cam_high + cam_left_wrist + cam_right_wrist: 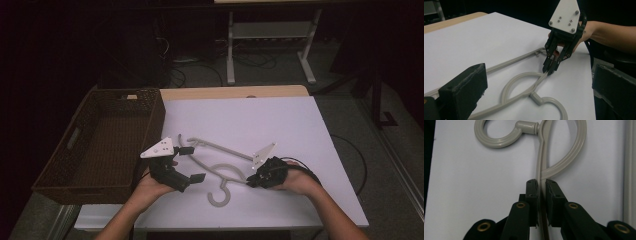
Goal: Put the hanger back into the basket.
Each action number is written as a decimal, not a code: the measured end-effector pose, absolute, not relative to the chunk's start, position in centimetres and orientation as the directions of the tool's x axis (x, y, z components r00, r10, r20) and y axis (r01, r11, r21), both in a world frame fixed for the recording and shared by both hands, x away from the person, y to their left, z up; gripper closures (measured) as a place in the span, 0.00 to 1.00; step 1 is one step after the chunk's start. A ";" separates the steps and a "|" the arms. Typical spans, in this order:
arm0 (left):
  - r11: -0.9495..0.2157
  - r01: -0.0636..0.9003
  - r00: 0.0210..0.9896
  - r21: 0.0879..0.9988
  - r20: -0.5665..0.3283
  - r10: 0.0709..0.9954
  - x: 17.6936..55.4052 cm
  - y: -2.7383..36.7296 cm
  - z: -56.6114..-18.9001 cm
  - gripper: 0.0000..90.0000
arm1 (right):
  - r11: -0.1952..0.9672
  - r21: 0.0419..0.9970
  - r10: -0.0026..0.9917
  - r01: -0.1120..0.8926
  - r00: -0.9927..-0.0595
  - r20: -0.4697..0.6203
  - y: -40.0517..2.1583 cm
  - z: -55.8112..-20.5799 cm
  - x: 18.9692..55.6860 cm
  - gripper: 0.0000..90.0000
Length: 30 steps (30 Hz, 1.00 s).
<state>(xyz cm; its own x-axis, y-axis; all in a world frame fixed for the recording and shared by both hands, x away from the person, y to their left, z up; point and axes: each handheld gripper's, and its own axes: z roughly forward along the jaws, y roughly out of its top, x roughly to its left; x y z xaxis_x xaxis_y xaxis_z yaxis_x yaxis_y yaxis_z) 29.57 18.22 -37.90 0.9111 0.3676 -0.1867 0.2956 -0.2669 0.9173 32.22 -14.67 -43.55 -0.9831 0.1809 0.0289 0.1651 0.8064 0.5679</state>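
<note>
Grey plastic, thin and springy: the coat hanger (220, 172) lies flat on the white surface (280, 125), just right of the woven basket (100, 145). The right hand-held gripper (541, 185) is clenched on one arm of the hanger, close to the neck (the pads look pressed against the bar, though a hairline gap is hard to rule out). The left hand-held gripper (187, 164) hovers over the hanger's other end with its jaws released and nothing between them. With one narrow grip so far from the middle, the hanger could pivot or slide out when lifted, and its long arm or hook might catch the basket's rim.
</note>
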 end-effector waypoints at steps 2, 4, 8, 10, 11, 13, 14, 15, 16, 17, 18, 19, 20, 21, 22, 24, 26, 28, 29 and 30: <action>-0.267 0.298 0.910 0.917 -0.188 0.368 29.6 18.2 -37.9 0.00 | 0.803 0.573 0.182 0.165 -0.983 0.028 -14.7 -43.6 32.2 0.89; -0.269 0.292 0.912 0.918 -0.183 0.366 29.5 18.2 -37.9 0.00 | 0.794 0.577 0.205 0.191 -0.978 0.041 -14.8 -43.6 32.1 0.80; -0.265 0.291 0.912 0.919 -0.183 0.366 29.4 18.3 -37.8 0.00 | 0.761 0.609 0.247 0.225 -0.968 0.048 -15.7 -42.7 32.1 0.66; -0.266 0.292 0.912 0.919 -0.183 0.368 29.4 18.3 -37.8 0.00 | 0.729 0.635 0.294 0.256 -0.955 0.047 -16.7 -41.9 32.2 0.69; -0.265 0.291 0.912 0.919 -0.183 0.368 29.4 18.3 -37.8 0.00 | 0.714 0.647 0.314 0.265 -0.948 0.042 -17.2 -41.6 32.4 0.71; -0.265 0.291 0.912 0.919 -0.182 0.368 29.4 18.3 -37.8 0.00 | 0.674 0.662 0.394 0.329 -0.918 0.056 -18.1 -41.1 32.5 0.77; -0.266 0.291 0.912 0.919 -0.182 0.368 29.4 18.3 -37.8 0.00 | 0.658 0.667 0.423 0.351 -0.904 0.058 -18.4 -41.0 32.6 0.80; -0.269 0.290 0.913 0.918 -0.181 0.366 29.4 18.3 -37.8 0.00 | 0.644 0.669 0.448 0.370 -0.892 0.062 -18.8 -40.9 32.8 0.84; -0.268 0.292 0.912 0.918 -0.184 0.366 29.4 18.2 -37.8 0.00 | 0.627 0.666 0.475 0.404 -0.876 0.084 -18.9 -40.9 32.8 0.88; -0.271 0.290 0.913 0.918 -0.181 0.366 29.4 18.2 -37.8 0.00 | 0.626 0.661 0.487 0.414 -0.869 0.083 -19.1 -41.0 33.0 0.91; -0.271 0.290 0.913 0.918 -0.181 0.366 29.4 18.2 -37.8 0.00 | 0.626 0.661 0.487 0.414 -0.869 0.083 -19.1 -41.0 33.0 0.91; -0.275 0.290 0.914 0.917 -0.179 0.365 29.4 18.2 -37.8 0.00 | 0.634 0.642 0.501 0.430 -0.861 0.082 -19.4 -41.3 33.3 0.99; -0.275 0.290 0.914 0.917 -0.179 0.365 29.4 18.2 -37.9 0.00 | 0.633 0.636 0.510 0.441 -0.856 0.086 -19.4 -41.4 33.3 0.99; -0.273 0.292 0.913 0.916 -0.182 0.366 29.4 18.2 -37.9 0.00 | 0.638 0.631 0.510 0.441 -0.856 0.082 -19.4 -41.6 33.4 0.99; -0.274 0.292 0.913 0.916 -0.181 0.366 29.4 18.2 -37.9 0.00 | 0.648 0.617 0.509 0.446 -0.857 0.085 -19.4 -41.8 33.4 0.99; -0.273 0.292 0.913 0.917 -0.181 0.366 29.4 18.2 -37.9 0.00 | 0.661 0.601 0.506 0.449 -0.858 0.085 -19.3 -42.2 33.4 0.99; -0.274 0.292 0.912 0.916 -0.181 0.367 29.4 18.2 -37.9 0.00 | 0.691 0.580 0.492 0.431 -0.868 0.059 -19.2 -42.7 33.5 0.99; -0.275 0.293 0.912 0.916 -0.181 0.367 29.3 18.2 -37.9 0.00 | 0.702 0.564 0.497 0.436 -0.866 0.051 -19.1 -43.1 33.6 0.99; -0.278 0.290 0.914 0.916 -0.179 0.364 29.3 18.2 -38.0 0.00 | 0.708 0.556 0.497 0.435 -0.867 0.046 -19.1 -43.2 33.7 0.99; -0.277 0.289 0.914 0.916 -0.179 0.363 29.3 18.1 -38.0 0.00 | 0.719 0.547 0.493 0.429 -0.869 0.033 -19.2 -43.4 33.8 0.99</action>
